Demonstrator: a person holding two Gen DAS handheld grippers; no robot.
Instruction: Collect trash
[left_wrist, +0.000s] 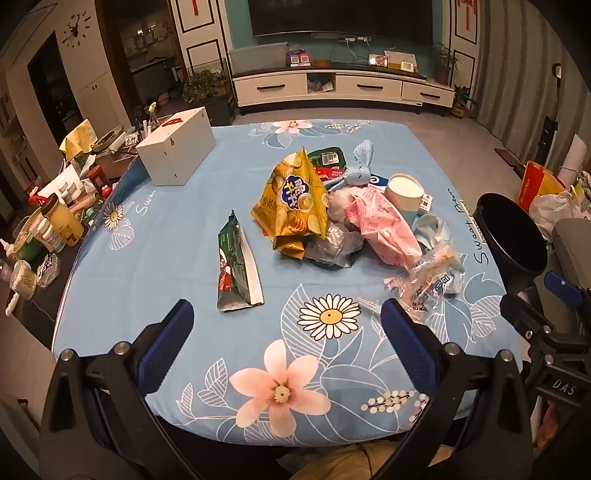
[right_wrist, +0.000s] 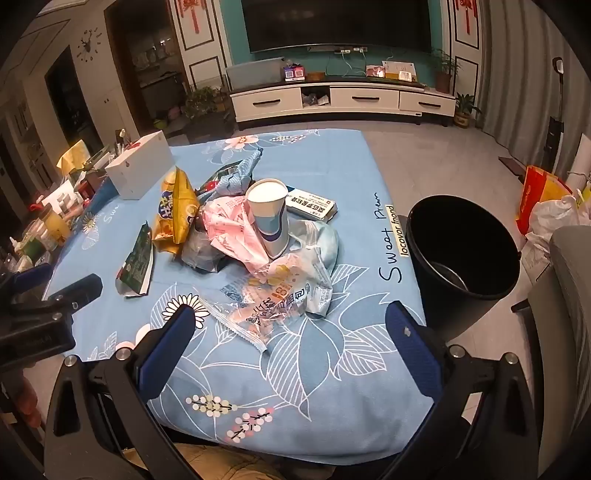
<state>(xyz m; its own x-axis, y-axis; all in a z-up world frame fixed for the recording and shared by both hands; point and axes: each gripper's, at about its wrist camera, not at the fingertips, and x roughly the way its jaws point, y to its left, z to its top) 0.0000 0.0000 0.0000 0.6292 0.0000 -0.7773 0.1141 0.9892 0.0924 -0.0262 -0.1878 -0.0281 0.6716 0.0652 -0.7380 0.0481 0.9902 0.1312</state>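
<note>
Nothing looks collected yet. The trash sits in a loose pile on the surface (left_wrist: 207, 206), which is covered by a blue flowered cloth. In the pile are a yellow chip bag (left_wrist: 291, 199), a pink plastic bag (left_wrist: 380, 225), a paper cup (right_wrist: 269, 218) standing upright among the wrappers, a clear printed wrapper (right_wrist: 273, 302) at the near edge, and a small flat box (right_wrist: 312, 205) behind the cup. A green snack packet (left_wrist: 236, 266) lies apart, to the left of the pile.

The black bin (right_wrist: 461, 251) stands on the floor just beside the surface's right edge. From the right wrist view only one pale shape shows at its bottom, and I cannot tell what that is.

The left gripper (left_wrist: 286, 325) hovers near the front edge with its fingers spread, holding nothing. The right gripper (right_wrist: 290, 332) is also spread and empty, with the clear wrapper lying just ahead of it, probably the easiest first pick. Almost the whole job appears to remain.
</note>
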